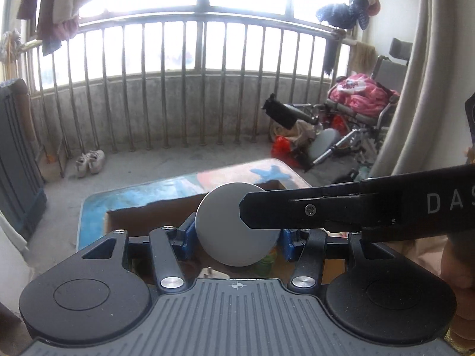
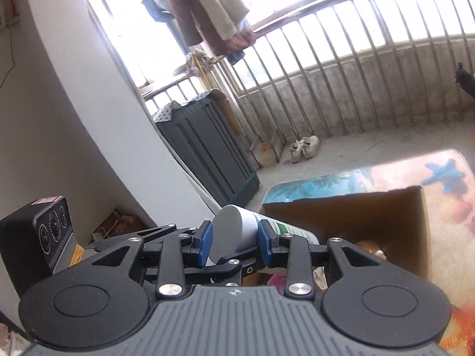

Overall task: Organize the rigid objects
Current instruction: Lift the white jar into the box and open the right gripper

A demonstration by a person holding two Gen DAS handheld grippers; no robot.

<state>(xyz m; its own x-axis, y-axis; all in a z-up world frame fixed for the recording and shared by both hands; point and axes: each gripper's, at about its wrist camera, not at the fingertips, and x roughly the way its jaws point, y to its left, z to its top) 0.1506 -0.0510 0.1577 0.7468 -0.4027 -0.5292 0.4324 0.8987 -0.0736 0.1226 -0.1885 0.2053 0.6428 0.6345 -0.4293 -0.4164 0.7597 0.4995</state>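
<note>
Jaws of left gripper [image 1: 236,234] and right gripper [image 2: 234,237] both clamp white bottle [image 1: 234,225]; cardboard box [image 2: 341,213] below partly filled; bottle not yet stowed.

White letters "DAS" — cut off at the frame edge — stand on the black gripper arm [image 1: 386,207] crossing your left view; bottle [image 2: 285,228] and speaker [image 2: 44,228] labels unreadable.

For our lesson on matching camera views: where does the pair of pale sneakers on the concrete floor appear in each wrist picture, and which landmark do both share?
Left wrist view: the pair of pale sneakers lies at left of centre, by the foot of the metal railing.
Right wrist view: the sneakers lie right of centre, below the railing.
Shared landmark: the open brown cardboard box.
</note>
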